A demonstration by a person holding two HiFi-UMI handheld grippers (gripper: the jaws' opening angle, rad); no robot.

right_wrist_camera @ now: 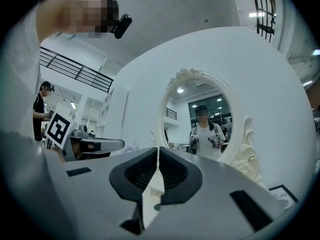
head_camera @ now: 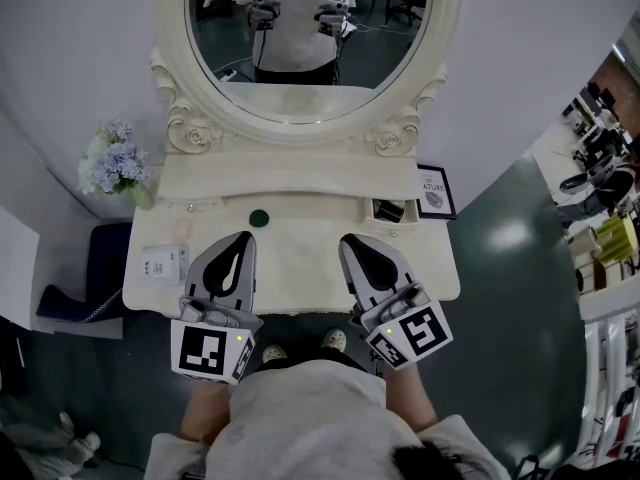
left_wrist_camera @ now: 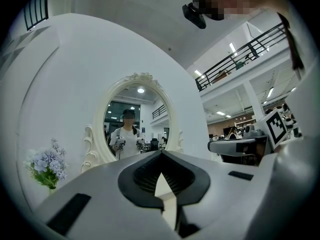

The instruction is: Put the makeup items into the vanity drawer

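On the cream vanity top [head_camera: 300,258] lie a round dark green item [head_camera: 259,217], a small pale item [head_camera: 183,231] and a flat white packet [head_camera: 160,264]. At the back right a small open compartment [head_camera: 388,210] holds something dark. My left gripper [head_camera: 243,236] hovers over the near left of the top, shut and empty. My right gripper [head_camera: 350,240] hovers beside it on the right, also shut with nothing in it. In the left gripper view the left gripper [left_wrist_camera: 161,154] points at the oval mirror [left_wrist_camera: 132,119]. The right gripper [right_wrist_camera: 158,150] faces the same mirror [right_wrist_camera: 200,119].
A bunch of pale blue flowers [head_camera: 113,166] stands at the vanity's back left. A framed card [head_camera: 435,191] leans at the back right. A dark chair or bin [head_camera: 105,268] sits left of the vanity, and cluttered shelves [head_camera: 600,208] stand far right. The person's feet [head_camera: 300,346] are under the front edge.
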